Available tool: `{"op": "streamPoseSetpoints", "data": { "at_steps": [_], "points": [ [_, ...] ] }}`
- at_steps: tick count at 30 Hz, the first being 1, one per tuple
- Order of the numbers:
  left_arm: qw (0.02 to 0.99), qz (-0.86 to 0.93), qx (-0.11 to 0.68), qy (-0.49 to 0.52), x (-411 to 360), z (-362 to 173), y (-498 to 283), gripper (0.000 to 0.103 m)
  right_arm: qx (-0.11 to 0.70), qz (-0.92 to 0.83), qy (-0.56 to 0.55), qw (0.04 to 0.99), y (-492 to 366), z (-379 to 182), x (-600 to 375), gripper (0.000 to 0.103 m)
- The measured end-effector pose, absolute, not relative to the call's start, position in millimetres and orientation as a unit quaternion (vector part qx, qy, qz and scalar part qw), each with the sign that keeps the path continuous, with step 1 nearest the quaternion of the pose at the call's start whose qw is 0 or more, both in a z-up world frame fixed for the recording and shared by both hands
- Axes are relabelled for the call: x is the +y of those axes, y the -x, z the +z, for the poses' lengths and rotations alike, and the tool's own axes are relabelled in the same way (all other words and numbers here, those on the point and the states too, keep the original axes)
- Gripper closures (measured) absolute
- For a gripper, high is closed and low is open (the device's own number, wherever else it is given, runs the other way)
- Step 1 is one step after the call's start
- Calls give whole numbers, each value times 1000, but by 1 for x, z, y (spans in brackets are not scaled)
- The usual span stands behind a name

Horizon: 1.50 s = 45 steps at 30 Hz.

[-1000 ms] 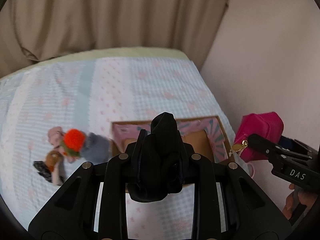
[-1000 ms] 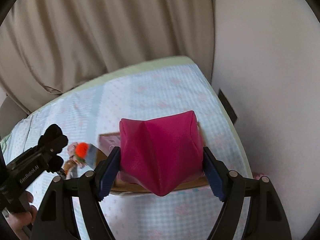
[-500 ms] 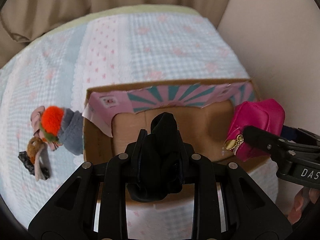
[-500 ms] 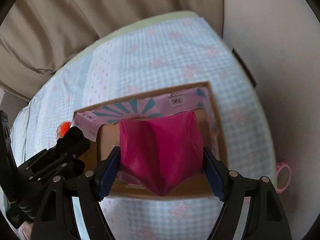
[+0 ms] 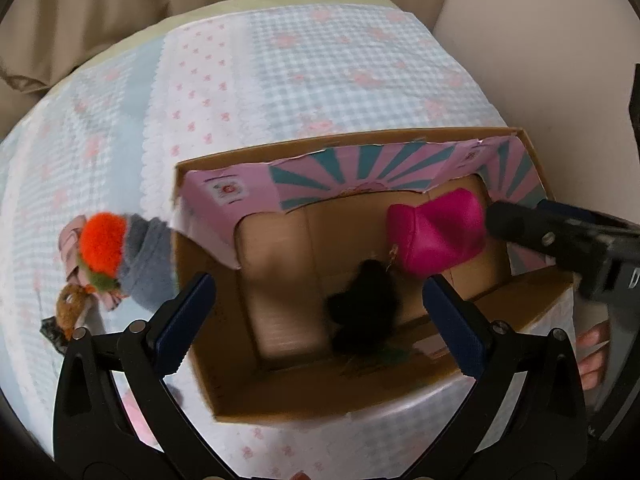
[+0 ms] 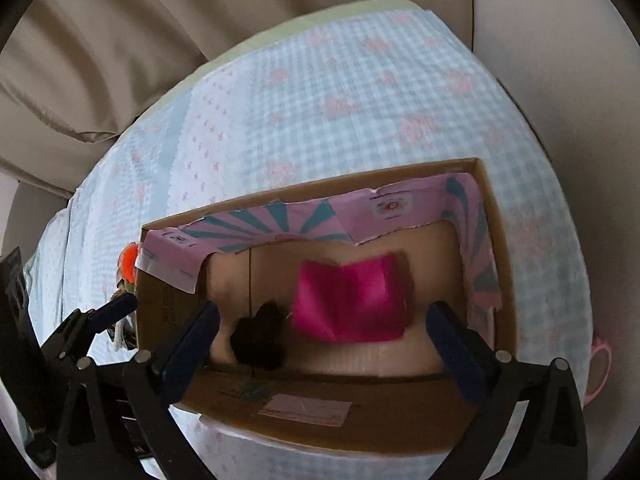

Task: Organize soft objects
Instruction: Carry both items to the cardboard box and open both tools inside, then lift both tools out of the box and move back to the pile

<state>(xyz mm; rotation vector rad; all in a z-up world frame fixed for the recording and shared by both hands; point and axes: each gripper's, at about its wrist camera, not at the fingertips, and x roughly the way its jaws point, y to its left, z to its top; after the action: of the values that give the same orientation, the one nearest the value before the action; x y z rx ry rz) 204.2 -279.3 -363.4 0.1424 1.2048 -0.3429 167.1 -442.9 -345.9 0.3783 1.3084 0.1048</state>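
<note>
My left gripper [image 5: 314, 296] hangs over an open cardboard box [image 5: 360, 136], and its jaws are opening wide. A black soft bundle [image 5: 364, 312], blurred, lies loose inside the box below the blue pads, untouched by them. My right gripper [image 6: 324, 316] is over the same box [image 6: 320, 188], jaws also opening. The magenta pouch [image 6: 352, 300] sits free on the box floor between and beyond its pads. The left wrist view shows the pouch [image 5: 436, 236] beside the black bundle, with the right gripper's finger [image 5: 540, 232] next to it.
The box stands on a bed with a blue checked cover [image 5: 320, 60]. Left of the box lies a heap of soft things with an orange pompom [image 5: 100, 244] and a grey piece [image 5: 144, 264]. A pink ring [image 6: 600, 364] lies right of the box. Beige curtains [image 6: 160, 40] hang behind.
Both grippers came down over the box and let go. The black bundle left the left pads and the magenta pouch left the right pads, and both now lie in the box.
</note>
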Motion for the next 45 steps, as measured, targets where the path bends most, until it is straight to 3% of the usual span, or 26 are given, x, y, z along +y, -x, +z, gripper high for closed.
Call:
{"op": "streamPoseSetpoints", "data": {
  "at_steps": [12, 25, 34, 45],
  "points": [
    [820, -158, 547, -60, -264, -334, -187, 0, 593, 42, -146, 791, -154, -320, -444, 0],
    [860, -140, 489, -43, -223, -228, -148, 0, 546, 35, -110, 830, -123, -225, -418, 0],
    [892, -110, 436, -40, -154, -146, -109, 0, 508, 37, -85, 856, -97, -135, -371, 0],
    [907, -55, 418, -12, -31, -119, -74, 0, 476, 64, -81, 873, -69, -87, -280, 0]
  ]
}}
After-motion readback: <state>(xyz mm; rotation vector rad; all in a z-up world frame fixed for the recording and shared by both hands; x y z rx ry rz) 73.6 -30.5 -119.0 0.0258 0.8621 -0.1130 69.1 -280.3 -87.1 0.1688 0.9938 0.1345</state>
